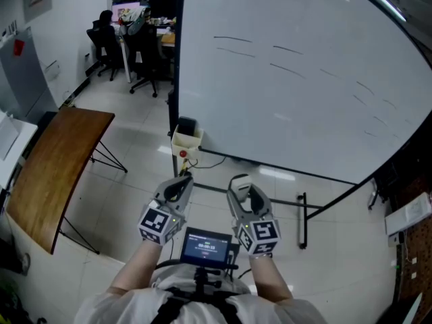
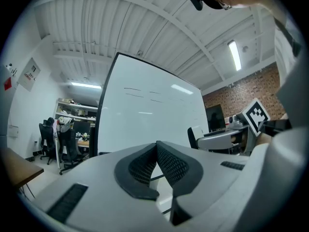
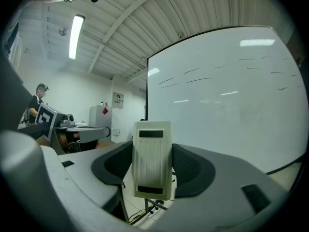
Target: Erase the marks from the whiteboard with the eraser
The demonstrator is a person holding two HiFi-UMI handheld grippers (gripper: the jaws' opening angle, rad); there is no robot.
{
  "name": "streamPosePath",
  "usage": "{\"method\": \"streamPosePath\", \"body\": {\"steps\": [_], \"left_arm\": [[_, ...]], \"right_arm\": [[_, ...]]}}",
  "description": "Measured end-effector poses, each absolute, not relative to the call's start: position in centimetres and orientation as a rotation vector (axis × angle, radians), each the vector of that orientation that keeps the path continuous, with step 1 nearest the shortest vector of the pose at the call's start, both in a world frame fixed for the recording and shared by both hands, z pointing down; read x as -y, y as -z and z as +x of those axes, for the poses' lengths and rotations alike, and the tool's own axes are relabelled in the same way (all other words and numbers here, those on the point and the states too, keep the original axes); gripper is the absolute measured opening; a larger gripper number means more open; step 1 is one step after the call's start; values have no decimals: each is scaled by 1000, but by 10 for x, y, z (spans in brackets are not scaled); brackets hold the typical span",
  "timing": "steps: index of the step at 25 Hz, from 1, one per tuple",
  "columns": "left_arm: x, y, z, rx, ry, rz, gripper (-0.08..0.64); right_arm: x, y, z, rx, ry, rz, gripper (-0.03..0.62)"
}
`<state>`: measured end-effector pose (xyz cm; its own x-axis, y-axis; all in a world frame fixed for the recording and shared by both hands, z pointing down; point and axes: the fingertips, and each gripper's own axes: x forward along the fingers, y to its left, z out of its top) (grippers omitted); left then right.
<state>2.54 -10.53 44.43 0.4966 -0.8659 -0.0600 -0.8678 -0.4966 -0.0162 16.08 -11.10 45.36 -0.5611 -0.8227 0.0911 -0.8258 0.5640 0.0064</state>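
Note:
A large whiteboard [image 1: 304, 66] on a wheeled stand fills the upper right of the head view, with several short dark marks [image 1: 233, 39] across it. The same whiteboard [image 3: 227, 100] and its marks show in the right gripper view, and the whiteboard [image 2: 145, 115] in the left gripper view. My right gripper [image 1: 241, 193] is shut on a cream eraser [image 3: 152, 158], held upright between the pads, well short of the board. My left gripper [image 1: 181, 184] is shut, its pads [image 2: 166, 161] touching with nothing between them. Both are held close to my body.
A wooden folding table [image 1: 54, 167] stands at the left. A cream box [image 1: 186, 140] sits on the floor by the board's left foot. The stand's black base bar [image 1: 302, 221] lies ahead on the tiled floor. Office chairs and a seated person [image 1: 104, 32] are far back.

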Motion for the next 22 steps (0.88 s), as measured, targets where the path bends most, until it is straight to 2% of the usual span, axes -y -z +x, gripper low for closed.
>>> {"method": "streamPosePath", "body": {"steps": [22], "left_arm": [[129, -427, 9, -1486, -102, -2691, 5]], "right_arm": [[132, -437, 145, 2673, -65, 1513, 259]]}}
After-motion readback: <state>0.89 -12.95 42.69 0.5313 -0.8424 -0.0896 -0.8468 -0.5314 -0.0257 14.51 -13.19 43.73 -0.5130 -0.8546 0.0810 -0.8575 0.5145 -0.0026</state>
